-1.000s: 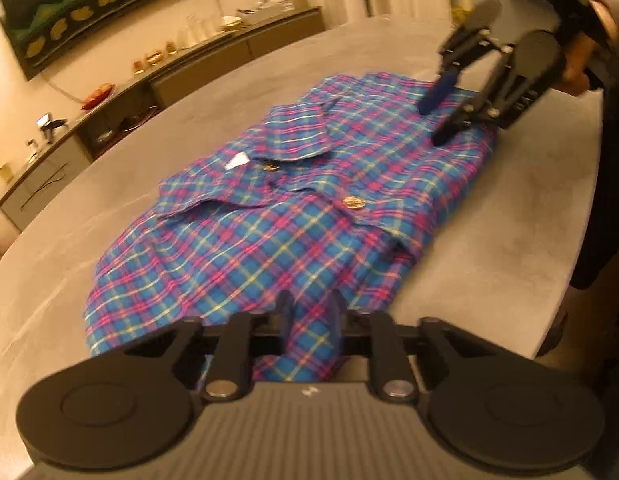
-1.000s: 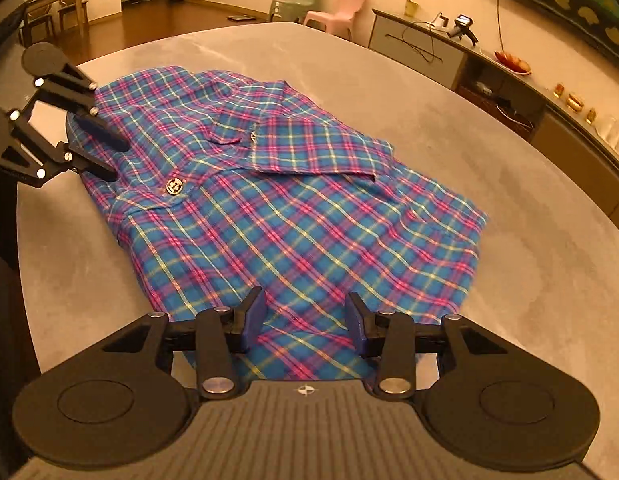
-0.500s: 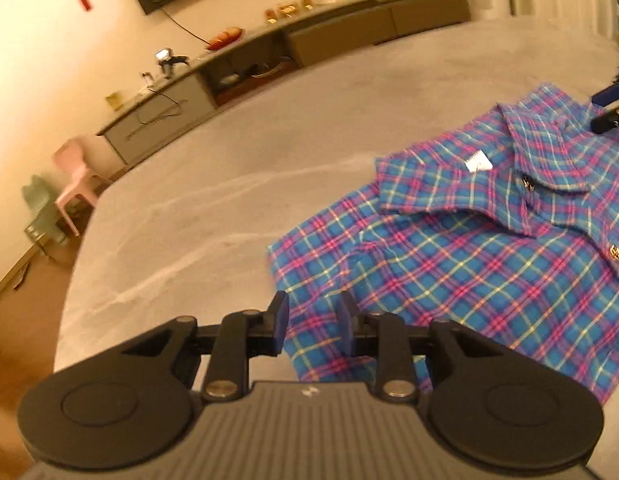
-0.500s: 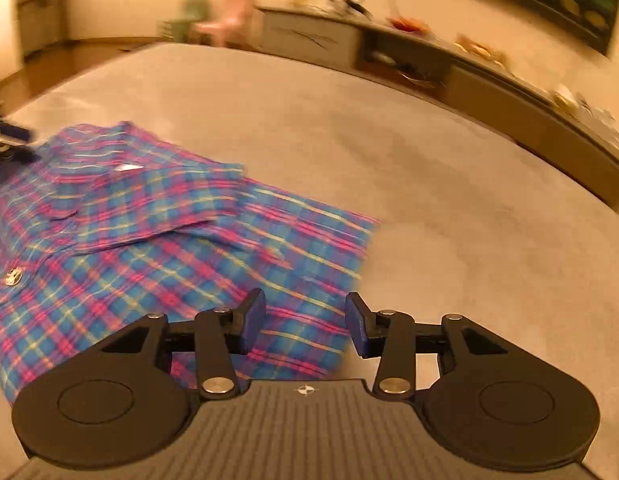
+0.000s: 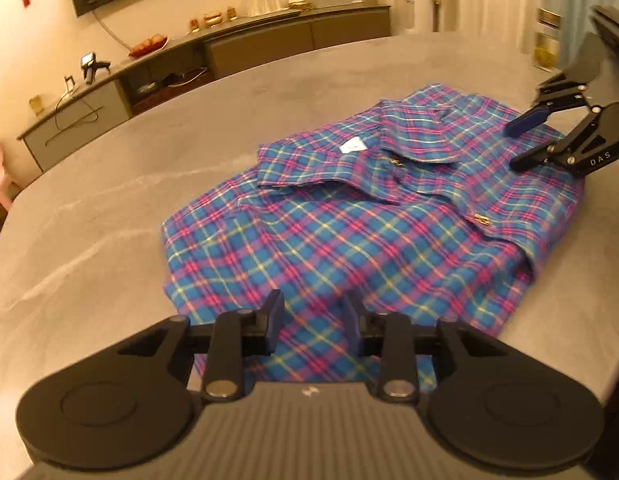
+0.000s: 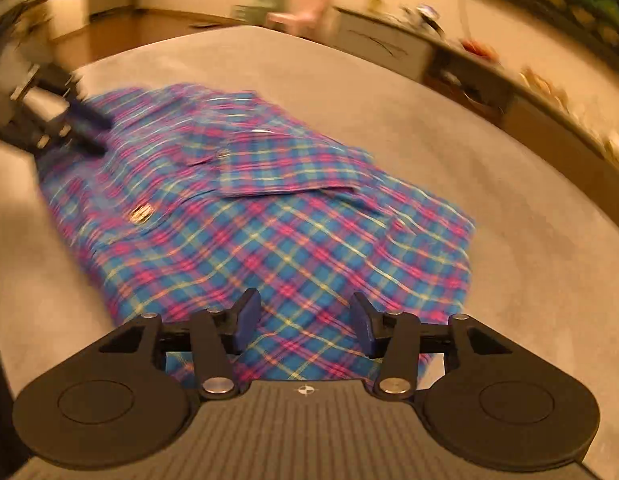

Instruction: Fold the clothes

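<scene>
Widening since earlier: left gripper (image 5: 314, 326) jaws.

Left hand-held gripper (image 5: 313, 320), right hand-held gripper (image 6: 305, 322): angled downward, jaws opening, empty.

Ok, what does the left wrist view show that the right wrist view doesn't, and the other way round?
Only the left wrist view shows the white neck label clearly, glass domes on the sideboard, and the right gripper over the shirt's far side, its jaws opening with nothing between them. Only the right wrist view shows pink and green chairs and the left gripper, blurred, jaws opening. Both share the folded plaid shirt on the grey table, collar up, with each camera's own fingers open just above its near edge.
</scene>
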